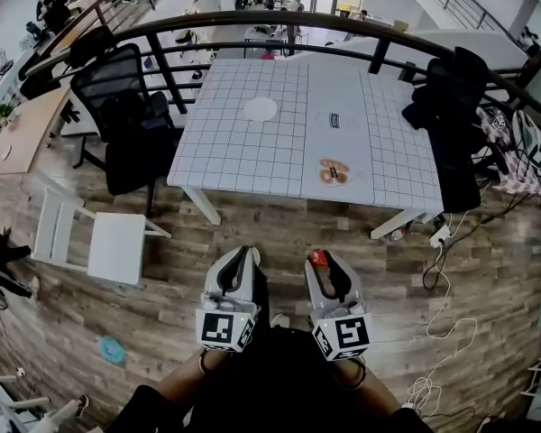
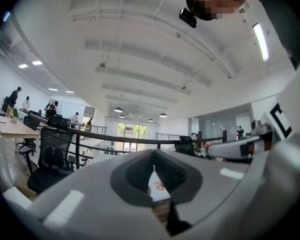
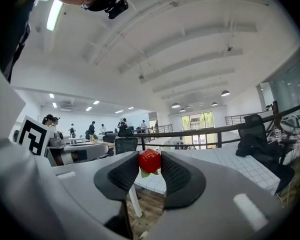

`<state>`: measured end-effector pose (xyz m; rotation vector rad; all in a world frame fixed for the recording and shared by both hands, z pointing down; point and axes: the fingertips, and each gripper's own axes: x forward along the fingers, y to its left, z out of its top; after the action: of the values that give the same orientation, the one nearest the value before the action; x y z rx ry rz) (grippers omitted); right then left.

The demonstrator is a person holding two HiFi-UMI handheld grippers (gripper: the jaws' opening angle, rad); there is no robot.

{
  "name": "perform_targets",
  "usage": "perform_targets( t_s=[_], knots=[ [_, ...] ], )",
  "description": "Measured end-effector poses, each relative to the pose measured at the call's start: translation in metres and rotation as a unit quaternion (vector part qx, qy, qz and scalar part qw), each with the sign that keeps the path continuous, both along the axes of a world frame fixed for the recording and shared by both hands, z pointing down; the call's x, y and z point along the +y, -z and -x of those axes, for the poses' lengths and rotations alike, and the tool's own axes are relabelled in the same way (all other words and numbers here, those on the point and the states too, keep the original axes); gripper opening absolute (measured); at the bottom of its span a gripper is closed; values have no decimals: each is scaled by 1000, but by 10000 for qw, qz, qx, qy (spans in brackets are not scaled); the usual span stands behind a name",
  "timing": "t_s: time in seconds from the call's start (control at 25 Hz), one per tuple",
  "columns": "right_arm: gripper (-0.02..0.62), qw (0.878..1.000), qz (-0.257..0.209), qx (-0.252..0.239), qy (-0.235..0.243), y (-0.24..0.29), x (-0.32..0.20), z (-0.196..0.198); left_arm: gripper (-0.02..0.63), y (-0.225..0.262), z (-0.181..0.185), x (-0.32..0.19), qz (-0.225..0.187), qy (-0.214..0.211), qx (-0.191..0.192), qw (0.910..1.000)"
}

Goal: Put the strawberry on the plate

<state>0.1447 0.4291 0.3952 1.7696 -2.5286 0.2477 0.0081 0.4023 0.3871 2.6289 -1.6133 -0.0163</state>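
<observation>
A red strawberry [image 3: 150, 160] with green leaves sits between the tips of my right gripper [image 3: 150, 166], whose pads press on it from both sides. The head view shows the strawberry [image 1: 318, 258] at the tip of the right gripper [image 1: 320, 263], held over the wooden floor well short of the table. The white round plate [image 1: 261, 108] lies on the checked table [image 1: 243, 161], left of its middle. My left gripper [image 1: 251, 254] hangs beside the right one. Its jaws [image 2: 152, 160] meet at the tips with nothing between them.
A small orange and white item [image 1: 334, 171] lies near the table's front right. A black office chair [image 1: 126, 106] stands left of the table, a white stool [image 1: 108, 242] nearer me. A dark coat [image 1: 451, 106] hangs at right. Cables [image 1: 442, 242] trail on the floor.
</observation>
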Motion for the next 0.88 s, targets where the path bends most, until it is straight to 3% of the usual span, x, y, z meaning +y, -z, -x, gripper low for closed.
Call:
perform_targets(
  t_s=[0.36, 0.68, 0.88],
  knots=[
    [133, 9999, 41, 162, 37, 15, -81, -3, 11, 14, -16, -76, 8, -111, 4, 9999],
    [133, 9991, 98, 406, 63, -18, -145, 24, 11, -24, 20, -142, 100, 108, 229, 9996],
    [133, 9988, 234, 433, 19, -5, -209, 34, 11, -17, 29, -204, 258, 54, 304, 9992]
  ],
)
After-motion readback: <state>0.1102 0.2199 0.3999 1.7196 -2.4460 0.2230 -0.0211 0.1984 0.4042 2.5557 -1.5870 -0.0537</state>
